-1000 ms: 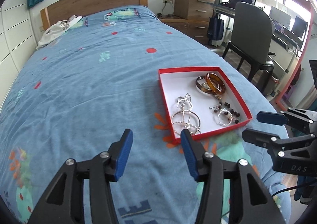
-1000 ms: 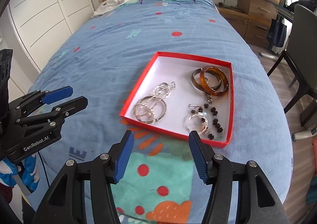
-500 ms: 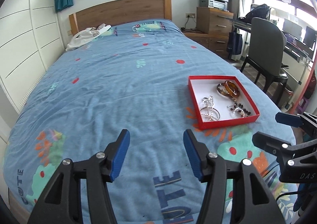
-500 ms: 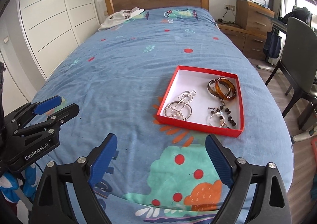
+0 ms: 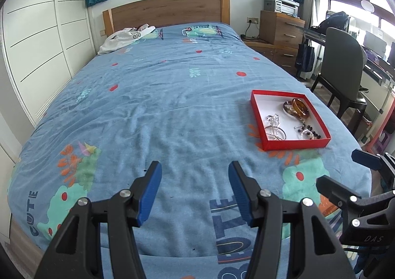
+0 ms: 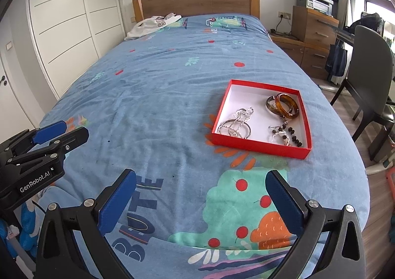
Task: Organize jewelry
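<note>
A shallow red box [image 5: 256, 116] [image 6: 222, 108] with a white floor lies on the blue bedspread, toward the bed's right side. Inside it are amber bangles [image 5: 297, 106] [image 6: 286, 103], silver hoops and chain [image 5: 274, 128] [image 6: 235, 124], and a dark bead string [image 5: 309, 130] [image 6: 291, 134]. My left gripper [image 5: 195, 167] hangs open over bare bedspread near the foot of the bed, well back from the box. My right gripper [image 6: 201, 176] is also back from the box, its jaws still opening wide with nothing between them. Each gripper shows in the other's view: the right gripper [image 5: 343, 170] and the left gripper [image 6: 66, 128].
White clothing [image 5: 126, 36] lies by the wooden headboard [image 5: 167, 10]. A grey chair [image 5: 343, 64] and wooden drawers [image 5: 281, 27] stand right of the bed; white wardrobe doors [image 5: 37, 39] stand left. The bed's foot edge runs just below both grippers.
Both grippers pulled back and up from the box, which now looks smaller and farther. The right gripper's jaws spread much wider; the left opened slightly.
</note>
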